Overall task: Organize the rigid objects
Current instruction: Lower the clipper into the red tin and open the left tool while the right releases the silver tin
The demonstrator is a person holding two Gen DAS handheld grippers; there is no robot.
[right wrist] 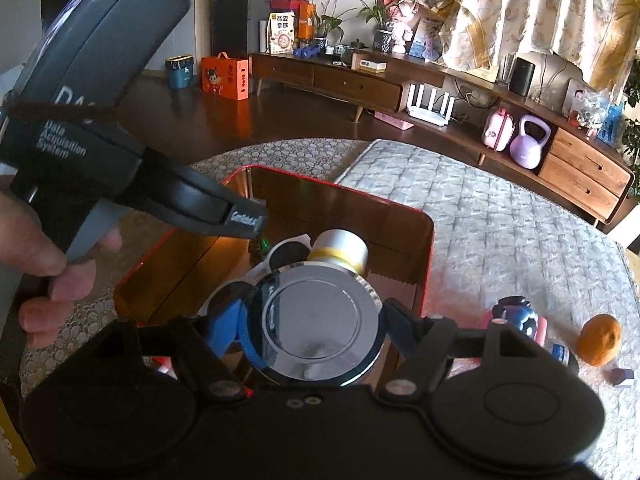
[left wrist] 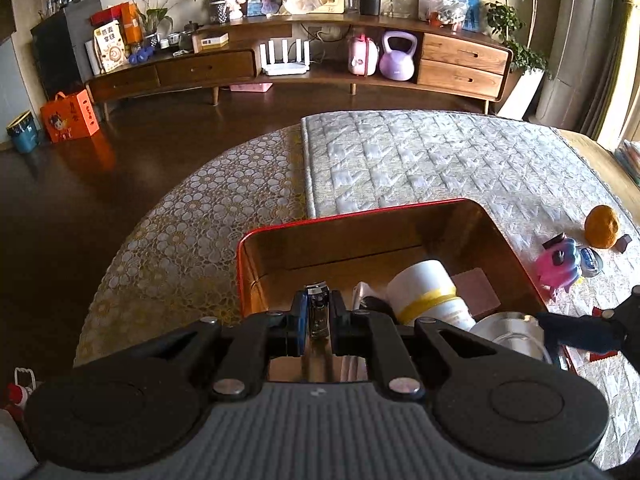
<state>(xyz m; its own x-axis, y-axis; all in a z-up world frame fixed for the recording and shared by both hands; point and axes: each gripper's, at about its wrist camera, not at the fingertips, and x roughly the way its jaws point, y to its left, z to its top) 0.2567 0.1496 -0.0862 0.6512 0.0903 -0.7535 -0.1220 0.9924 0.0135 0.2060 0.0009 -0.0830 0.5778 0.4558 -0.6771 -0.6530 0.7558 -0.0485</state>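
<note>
Nearest the left wrist camera, the left gripper (left wrist: 318, 312) has its jaws drawn almost together on a thin, shiny metal piece (left wrist: 317, 308) that stands upright between the blue-lined pads, held over the open red box (left wrist: 240, 264). From the right wrist view this gripper reaches in from the left, a person's hand (right wrist: 48, 268) wrapped around its grey handle and its tip hanging just above the box's left half.

Close to the other lens, the right gripper (right wrist: 316, 328) has its jaws spread wide around a round chrome-topped container (right wrist: 320, 320), one pad pressing on each side of it. That container sits at the near end of the box, above the other contents.

Just behind it inside the box lies a white bottle with a yellow band (left wrist: 428, 292), tipped on its side with its cap toward the far wall. A dark round item (right wrist: 288, 254) shows to the left of the bottle, too hidden to name. The box interior is a reflective gold, and a brownish pad (left wrist: 476, 288) lies on its floor at the right.

Outside the box, on the quilted mat (left wrist: 420, 160), a pink and blue toy figure (left wrist: 560, 264) lies near the box's right wall. An orange fruit (left wrist: 602, 227) sits a little beyond it, with a small dark cube (left wrist: 624, 242) just beside the fruit.

Farther off stands a long wooden cabinet (left wrist: 460, 56) holding a lilac kettlebell (left wrist: 397, 56) and a white router (left wrist: 285, 58)
</note>
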